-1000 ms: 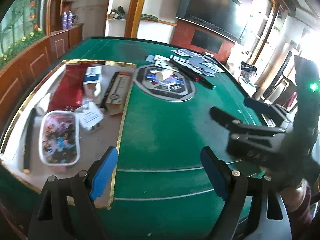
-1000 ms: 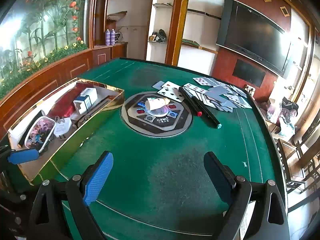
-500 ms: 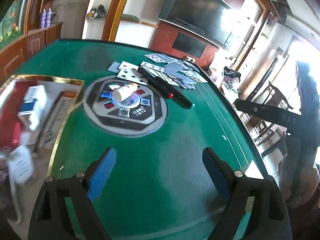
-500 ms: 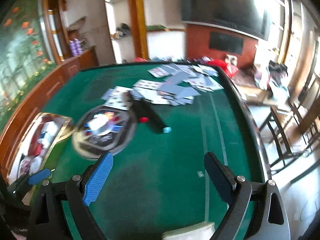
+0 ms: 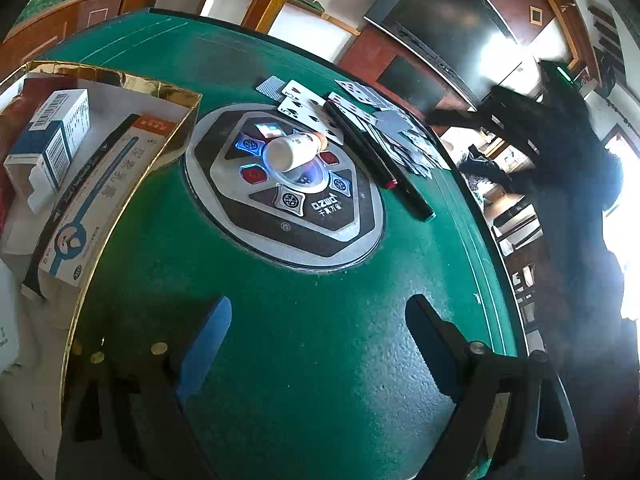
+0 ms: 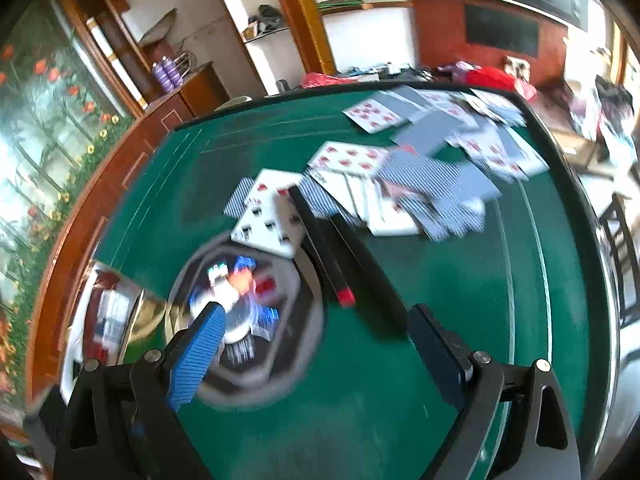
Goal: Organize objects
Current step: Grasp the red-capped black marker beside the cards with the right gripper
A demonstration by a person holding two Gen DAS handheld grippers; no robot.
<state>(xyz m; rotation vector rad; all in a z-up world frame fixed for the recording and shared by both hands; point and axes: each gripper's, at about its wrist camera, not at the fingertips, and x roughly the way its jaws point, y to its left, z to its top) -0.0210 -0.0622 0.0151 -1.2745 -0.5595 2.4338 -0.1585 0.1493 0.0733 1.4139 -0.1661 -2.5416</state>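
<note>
Since the frame a second back, both views have swung from the box side toward the cards; the control disc [image 5: 284, 196] now sits straight ahead of our left tongs [image 5: 316, 336], where the box used to fill that side. The right view is blurred.

Left tongs: jaws wide apart, nothing between them, only bare green felt [image 5: 304, 360] below. The white bottle [image 5: 294, 151] lies on its side on the disc, ahead of the tips and well apart from them. The gold-rimmed box [image 5: 132, 208] stands to the left of the left finger, with a long carton [image 5: 100, 204] and a blue-white carton [image 5: 50, 136] inside. Two dark markers [image 5: 378, 164] lie ahead and right, past the disc, one with a red end; the cards [image 5: 360, 120] spread beyond them.

Right tongs [image 6: 316, 344]: jaws also apart and empty. The markers [image 6: 344, 256] lie just ahead between the finger lines, not touched. The cards [image 6: 420, 176] fan out farther ahead, some face up, some face down. The disc [image 6: 256, 320] and bottle are partly behind our left finger. In the left view, the right tongs [image 5: 460, 118] show as a dark blur far right, over the cards.
</note>
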